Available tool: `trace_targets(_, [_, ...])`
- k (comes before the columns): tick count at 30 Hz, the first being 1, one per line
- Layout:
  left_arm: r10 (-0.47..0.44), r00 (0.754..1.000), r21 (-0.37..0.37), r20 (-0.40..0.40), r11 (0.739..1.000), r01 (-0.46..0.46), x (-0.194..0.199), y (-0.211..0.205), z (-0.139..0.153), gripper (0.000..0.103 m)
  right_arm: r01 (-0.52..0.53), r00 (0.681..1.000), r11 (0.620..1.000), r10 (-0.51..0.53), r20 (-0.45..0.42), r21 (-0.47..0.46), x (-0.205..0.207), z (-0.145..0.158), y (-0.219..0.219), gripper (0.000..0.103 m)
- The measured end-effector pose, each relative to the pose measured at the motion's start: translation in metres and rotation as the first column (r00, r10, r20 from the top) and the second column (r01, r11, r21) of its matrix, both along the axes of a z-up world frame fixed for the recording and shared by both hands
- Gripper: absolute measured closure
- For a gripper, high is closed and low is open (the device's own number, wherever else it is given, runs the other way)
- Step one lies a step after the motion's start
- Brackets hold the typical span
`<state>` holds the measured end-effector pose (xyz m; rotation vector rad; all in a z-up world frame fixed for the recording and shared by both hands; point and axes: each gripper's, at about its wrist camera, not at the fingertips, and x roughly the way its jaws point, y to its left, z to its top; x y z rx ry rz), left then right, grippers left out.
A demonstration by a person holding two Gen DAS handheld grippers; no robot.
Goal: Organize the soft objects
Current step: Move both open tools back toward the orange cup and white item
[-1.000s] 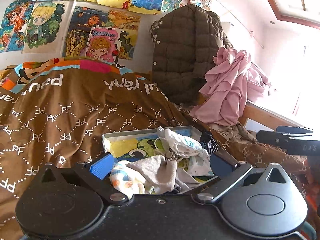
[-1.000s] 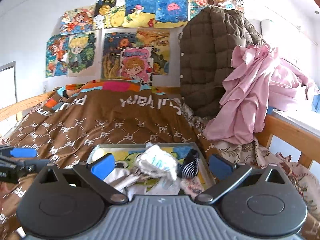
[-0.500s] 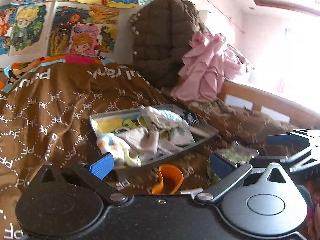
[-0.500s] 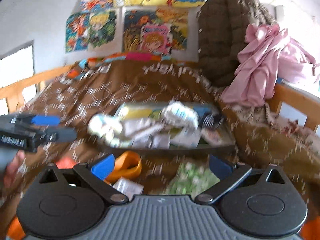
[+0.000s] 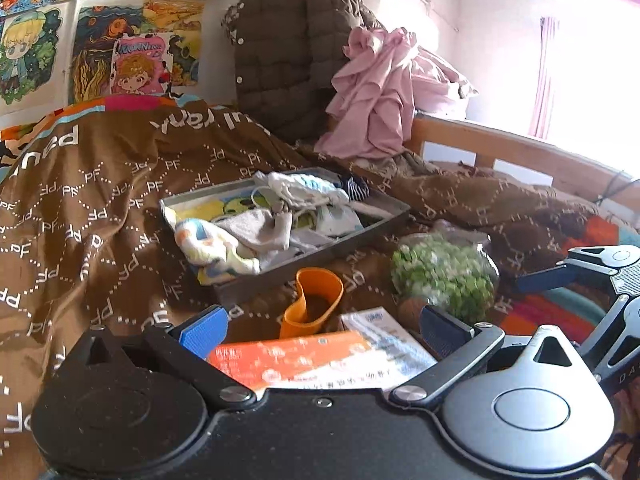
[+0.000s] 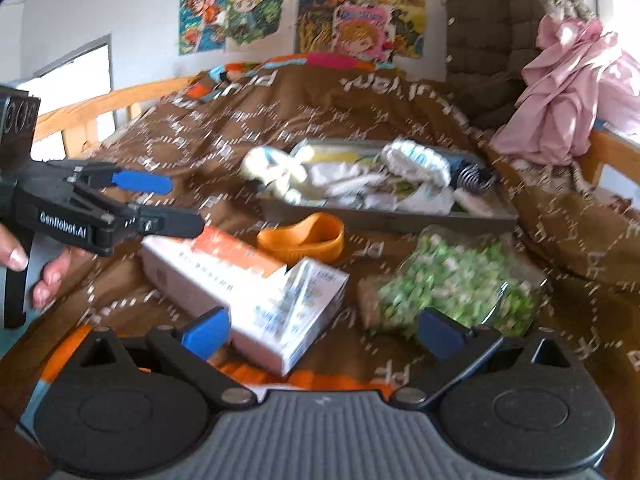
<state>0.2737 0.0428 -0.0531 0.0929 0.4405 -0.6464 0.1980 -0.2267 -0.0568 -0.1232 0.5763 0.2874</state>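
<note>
left gripper (image 5: 322, 326): jaws apart, empty, now drawn back from the shallow grey metal tray (image 5: 384, 218) it hovered over a second ago. right gripper (image 6: 322, 330): jaws apart, empty, likewise pulled back. newly in view below both: orange-and-white cardboard box (image 6: 244, 292), folded orange silicone cup (image 5: 314, 296), clear bag of green pieces (image 6: 452, 284), all near the tray on the brown patterned blanket (image 5: 100, 208). pile of small pale socks and cloths (image 5: 276, 216) sits in the tray. judgement: tray loading pauses; next pick likely among the near items.

Window glare, motion blur, fisheye warp
</note>
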Motion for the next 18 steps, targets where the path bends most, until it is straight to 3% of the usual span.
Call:
trace_targets(7, [-0.025,0.999,0.046,-0.025,0.999,0.027,-0.01,0.005,-0.008,0.001,-0.067,0.995,0.998,0.067,-0.074,-0.008,-0.007,-0.017,0.006,0.0])
trace_targets(18, [-0.073,0.997,0.09,-0.023,0.993,0.075,0.006,-0.007,-0.004,0.001,-0.078,0.983,0.997,0.08,-0.165,0.014,-0.001,-0.034,0.005,0.0])
